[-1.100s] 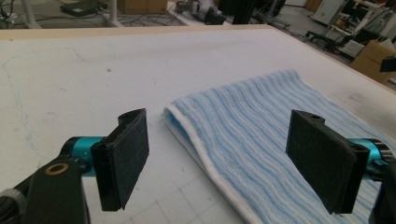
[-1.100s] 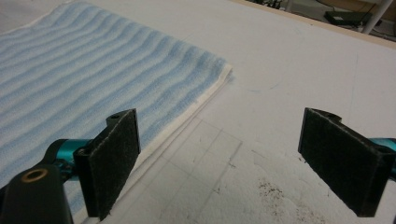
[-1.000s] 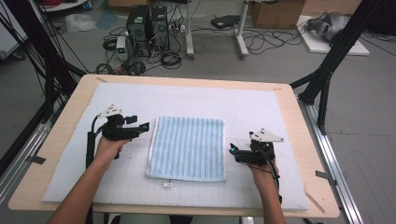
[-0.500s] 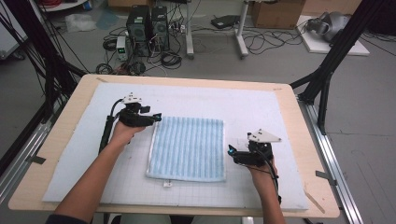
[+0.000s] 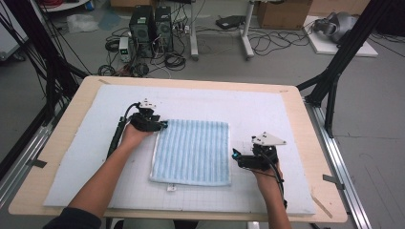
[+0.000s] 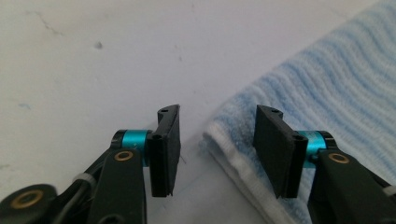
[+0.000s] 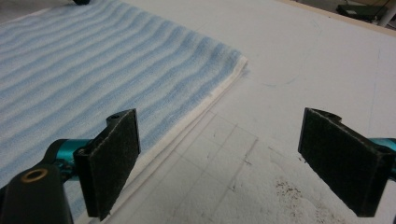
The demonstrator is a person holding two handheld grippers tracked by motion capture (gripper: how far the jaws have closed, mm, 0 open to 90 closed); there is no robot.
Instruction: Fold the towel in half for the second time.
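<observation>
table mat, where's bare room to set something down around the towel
Free: the wide strip of the white mat beyond the towel, the stretch between the towel's right edge and the mat's right edge past the right gripper, and the near left corner. Crowded: the towel's far left corner, where the left gripper has just been closing around it.

No readable text, labels or numbers anywhere.
</observation>
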